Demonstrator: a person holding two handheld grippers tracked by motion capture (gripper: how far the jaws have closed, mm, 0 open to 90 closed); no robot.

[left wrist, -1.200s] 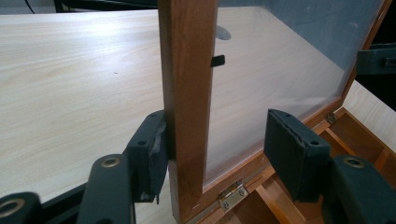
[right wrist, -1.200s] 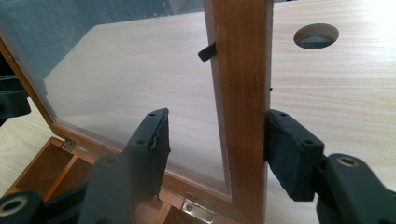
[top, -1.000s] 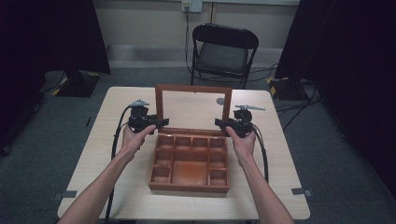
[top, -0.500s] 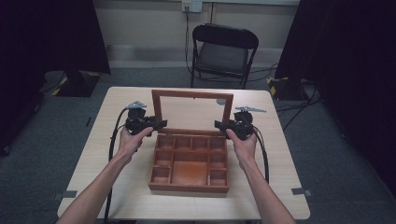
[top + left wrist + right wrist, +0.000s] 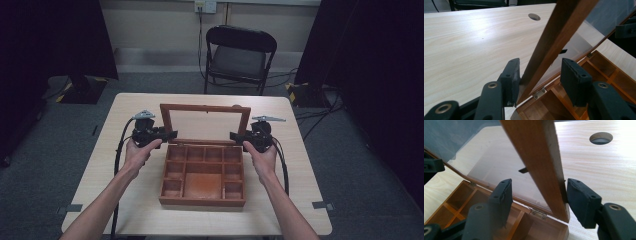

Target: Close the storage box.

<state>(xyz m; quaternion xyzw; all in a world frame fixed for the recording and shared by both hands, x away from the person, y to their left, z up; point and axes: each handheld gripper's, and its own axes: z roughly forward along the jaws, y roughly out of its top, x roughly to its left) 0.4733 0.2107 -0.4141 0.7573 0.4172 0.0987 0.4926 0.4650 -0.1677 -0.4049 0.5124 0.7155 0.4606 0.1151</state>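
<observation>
Wooden box (image 5: 202,180) stands open on the table (image 5: 125,115), its glass lid (image 5: 205,122) raised. Left gripper (image 5: 540,75) has its jaws spread around the lid's side rail, which touches one pad (image 5: 514,75) while the other stands apart. Right gripper (image 5: 537,200) has just been opening; the opposite rail lies between its jaws, against one pad (image 5: 579,197).

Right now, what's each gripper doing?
Left gripper: open, jaws astride the lid frame, not clamping.
Right gripper: open, jaws just been opening, lid frame between them.

The box (image 5: 202,175) is reddish varnished wood, its lid (image 5: 205,124) glass-paned, on a matt pale wood-grain table (image 5: 125,170).
</observation>
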